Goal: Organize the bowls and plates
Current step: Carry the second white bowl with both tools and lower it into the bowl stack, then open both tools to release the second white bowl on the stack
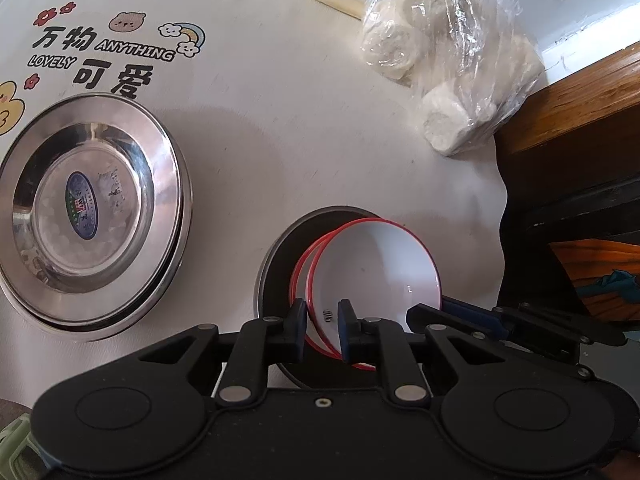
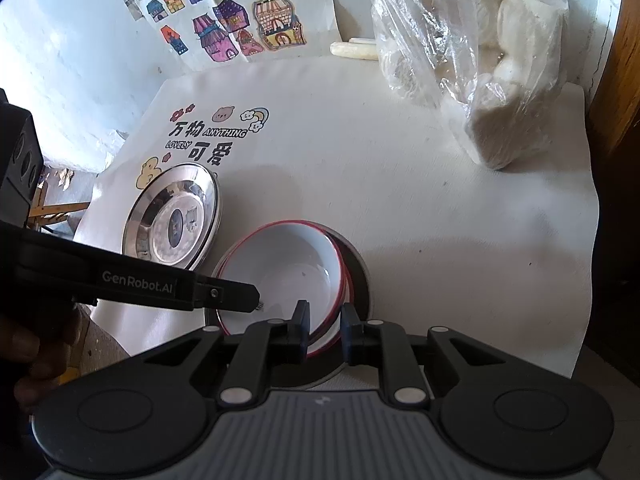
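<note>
I am nesting the top bowl [image 1: 372, 268] into the stack; my left hand-held gripper [image 1: 322, 330] and right hand-held gripper [image 2: 325, 330] are each pinching its near rim to steady it.

Home, children's house drawings [image 2: 224, 12] on wall, cartoon tablecloth [image 2: 360, 184]

Both tongs, left [image 1: 323, 330] and right [image 2: 325, 330], angle steeply downward, jaws narrow.

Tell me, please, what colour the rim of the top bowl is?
Red, on the white top bowl; clearest in the right wrist view.
</note>
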`<action>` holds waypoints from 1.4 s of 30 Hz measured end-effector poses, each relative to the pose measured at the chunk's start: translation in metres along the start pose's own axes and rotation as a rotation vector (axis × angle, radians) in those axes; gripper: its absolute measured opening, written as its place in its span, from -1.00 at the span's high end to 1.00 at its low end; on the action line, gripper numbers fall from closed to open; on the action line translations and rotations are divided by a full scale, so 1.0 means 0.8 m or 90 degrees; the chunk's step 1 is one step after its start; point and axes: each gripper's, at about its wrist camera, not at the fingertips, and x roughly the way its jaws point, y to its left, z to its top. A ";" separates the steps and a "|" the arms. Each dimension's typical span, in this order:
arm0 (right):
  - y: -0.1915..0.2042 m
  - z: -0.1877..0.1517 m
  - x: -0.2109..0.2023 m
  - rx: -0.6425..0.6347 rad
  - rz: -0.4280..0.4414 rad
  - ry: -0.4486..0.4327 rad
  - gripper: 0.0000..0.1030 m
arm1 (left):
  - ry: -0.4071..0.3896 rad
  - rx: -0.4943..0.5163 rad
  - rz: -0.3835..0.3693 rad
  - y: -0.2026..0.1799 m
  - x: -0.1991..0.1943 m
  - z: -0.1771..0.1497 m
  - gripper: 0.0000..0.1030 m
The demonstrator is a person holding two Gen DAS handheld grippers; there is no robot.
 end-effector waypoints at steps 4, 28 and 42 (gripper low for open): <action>0.001 0.000 0.002 -0.003 0.001 0.006 0.61 | 0.004 -0.001 0.003 0.000 0.002 0.000 0.65; 0.000 0.000 0.010 -0.003 0.004 0.018 0.55 | 0.008 0.002 0.004 -0.001 0.006 -0.001 0.53; 0.003 -0.004 0.011 -0.004 0.009 0.016 0.38 | -0.007 0.015 0.005 -0.004 -0.004 -0.009 0.19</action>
